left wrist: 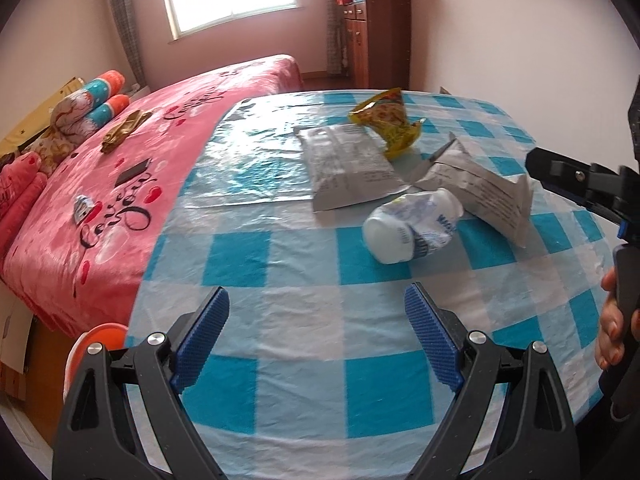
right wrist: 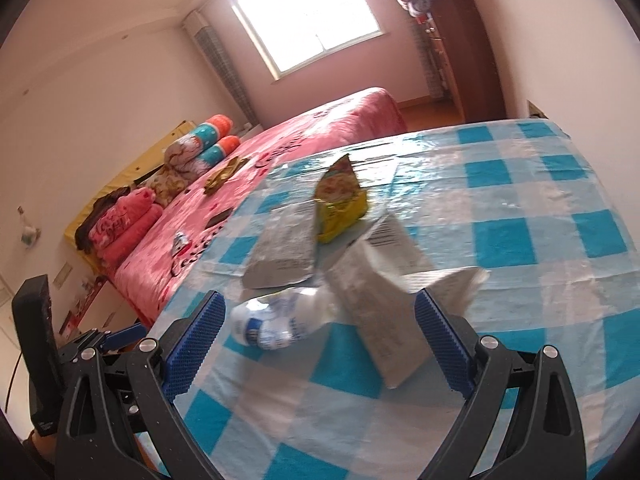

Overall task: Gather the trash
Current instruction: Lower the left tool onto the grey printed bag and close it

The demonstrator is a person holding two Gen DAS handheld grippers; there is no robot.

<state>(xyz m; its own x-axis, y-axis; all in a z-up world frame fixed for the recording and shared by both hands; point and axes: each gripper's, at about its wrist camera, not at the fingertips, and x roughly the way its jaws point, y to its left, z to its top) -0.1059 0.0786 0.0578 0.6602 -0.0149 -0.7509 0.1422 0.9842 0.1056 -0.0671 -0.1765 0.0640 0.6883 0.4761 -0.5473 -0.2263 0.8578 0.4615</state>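
Trash lies on a table with a blue-and-white checked cloth (left wrist: 304, 364): a crushed white plastic bottle (left wrist: 412, 230), a flat grey foil pouch (left wrist: 348, 168), a yellow snack bag (left wrist: 390, 122) and a crumpled grey-white pouch (left wrist: 490, 190). My left gripper (left wrist: 317, 294) is open above bare cloth, short of the bottle. My right gripper (right wrist: 320, 304) is open too. The bottle (right wrist: 276, 324) and the crumpled pouch (right wrist: 380, 316) lie in the span of its jaws, just past the tips. Its right pad is close to the pouch's edge. Behind them lie the foil pouch (right wrist: 284, 246) and the snack bag (right wrist: 340, 200).
A bed with a pink blanket (left wrist: 100, 208) runs along the table's left side, with rolled bedding, a dark phone-like object (left wrist: 134, 172) and small items on it. A wooden cabinet (left wrist: 380, 40) stands at the back wall. A person's hand (left wrist: 612, 320) shows at the right edge. An orange object (left wrist: 102, 340) sits below the table's left corner.
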